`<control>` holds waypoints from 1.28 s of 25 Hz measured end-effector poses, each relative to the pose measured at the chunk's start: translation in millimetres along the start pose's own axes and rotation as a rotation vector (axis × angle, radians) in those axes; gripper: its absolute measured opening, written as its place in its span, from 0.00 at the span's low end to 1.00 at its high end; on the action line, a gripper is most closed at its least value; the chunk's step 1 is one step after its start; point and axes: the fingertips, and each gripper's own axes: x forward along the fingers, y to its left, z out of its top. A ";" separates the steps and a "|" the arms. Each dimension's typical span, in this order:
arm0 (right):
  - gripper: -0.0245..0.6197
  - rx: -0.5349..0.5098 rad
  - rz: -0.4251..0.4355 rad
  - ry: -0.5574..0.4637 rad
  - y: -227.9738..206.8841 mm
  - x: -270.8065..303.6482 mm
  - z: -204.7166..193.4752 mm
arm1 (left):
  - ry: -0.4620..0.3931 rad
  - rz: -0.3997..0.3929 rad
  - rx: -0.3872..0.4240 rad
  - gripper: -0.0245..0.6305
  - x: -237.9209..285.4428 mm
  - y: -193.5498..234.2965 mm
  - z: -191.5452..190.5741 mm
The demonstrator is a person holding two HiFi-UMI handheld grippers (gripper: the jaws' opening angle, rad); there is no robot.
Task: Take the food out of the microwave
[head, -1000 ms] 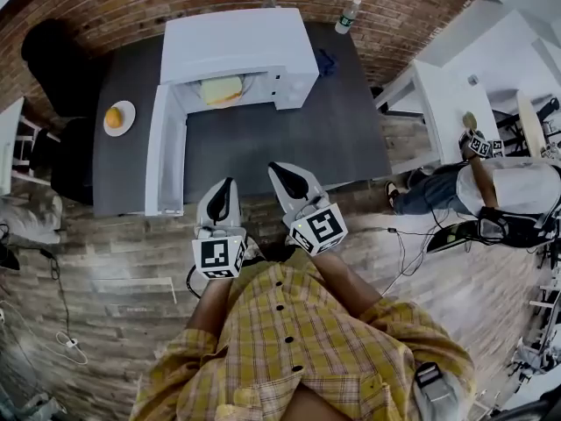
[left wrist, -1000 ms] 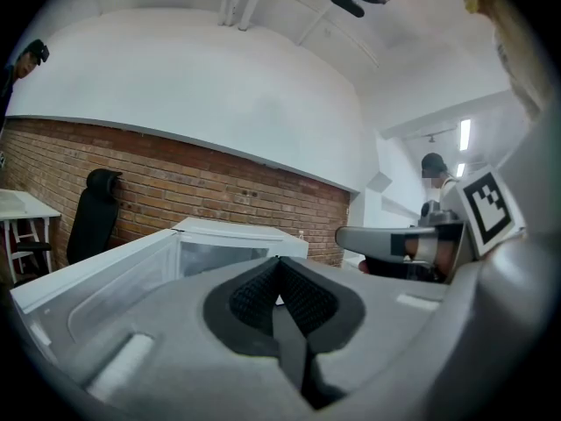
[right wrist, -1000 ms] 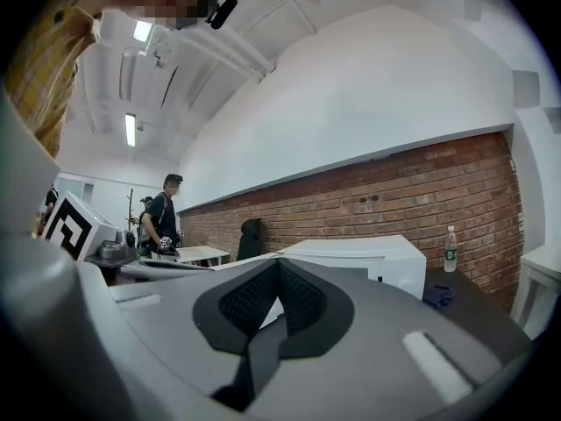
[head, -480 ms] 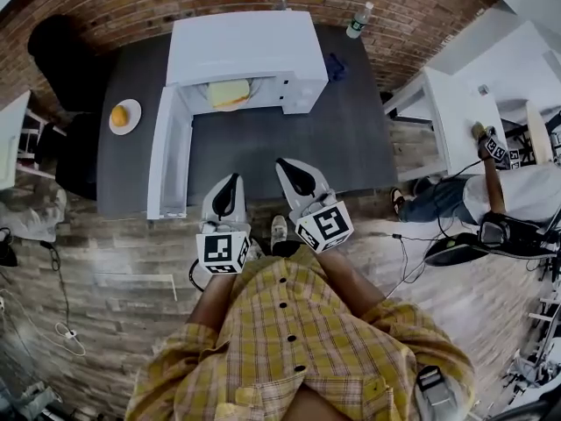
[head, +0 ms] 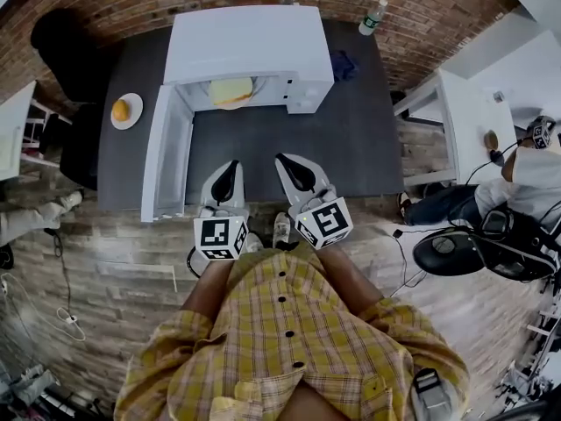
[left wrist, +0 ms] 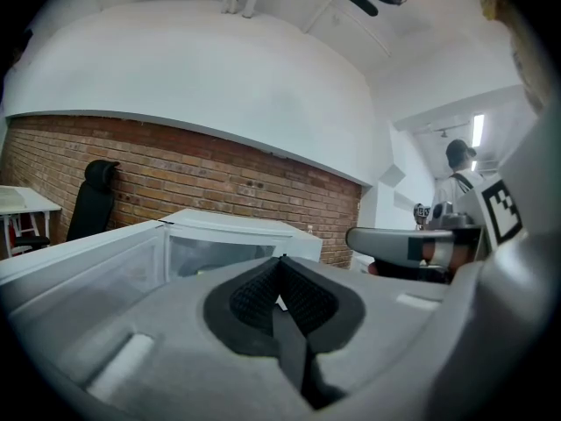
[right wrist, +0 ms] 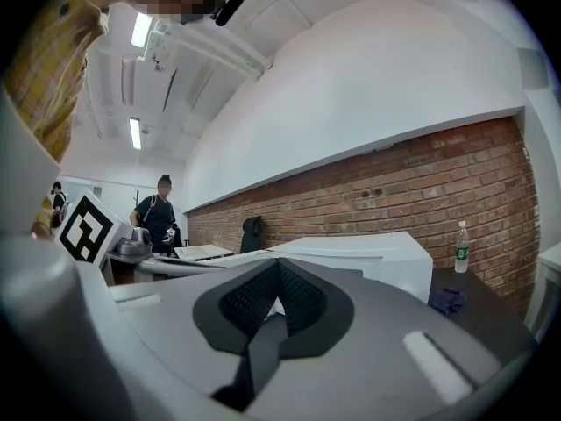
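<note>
Head view: the microwave (head: 250,46) stood at twelve o'clock on the table (head: 351,139), door (head: 165,160) open at ten, food (head: 231,91) inside. Your left gripper (head: 225,182) and right gripper (head: 296,174) hung short of it. Left gripper view: clenched, empty. Right gripper view: likewise. You were on the approach, I judged; next called for opened jaws and a reach inside.

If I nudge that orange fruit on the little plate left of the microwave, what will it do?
The orange fruit looks round, so it would probably roll. It sits alone on a shallow white plate whose low rim may not stop it. The plate looks light, so a push might slide both.
</note>
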 end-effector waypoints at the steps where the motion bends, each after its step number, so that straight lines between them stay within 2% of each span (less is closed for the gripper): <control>1: 0.04 -0.001 0.004 0.002 -1.8 2.2 -0.7 | 0.002 0.005 -0.005 0.04 4.0 2.2 -1.1; 8: 0.04 -0.014 0.028 0.013 -14.4 13.9 -6.2 | 0.019 0.064 -0.031 0.04 31.3 20.5 -11.0; 15: 0.04 -0.010 0.027 0.029 -29.3 22.0 -12.7 | 0.044 0.062 -0.137 0.04 60.8 32.8 -27.5; 18: 0.04 -0.001 0.026 0.038 -36.2 25.5 -17.2 | 0.073 0.077 -0.130 0.04 75.0 41.4 -36.5; 20: 0.04 0.006 0.023 0.044 -41.6 27.8 -18.7 | 0.093 0.080 -0.124 0.10 85.4 45.1 -40.5; 23: 0.04 0.009 0.019 0.050 -47.4 30.3 -20.8 | 0.113 0.087 -0.133 0.11 98.4 51.3 -48.0; 32: 0.04 0.018 0.006 0.068 -63.9 37.5 -27.7 | 0.150 0.120 -0.292 0.14 133.7 80.9 -74.9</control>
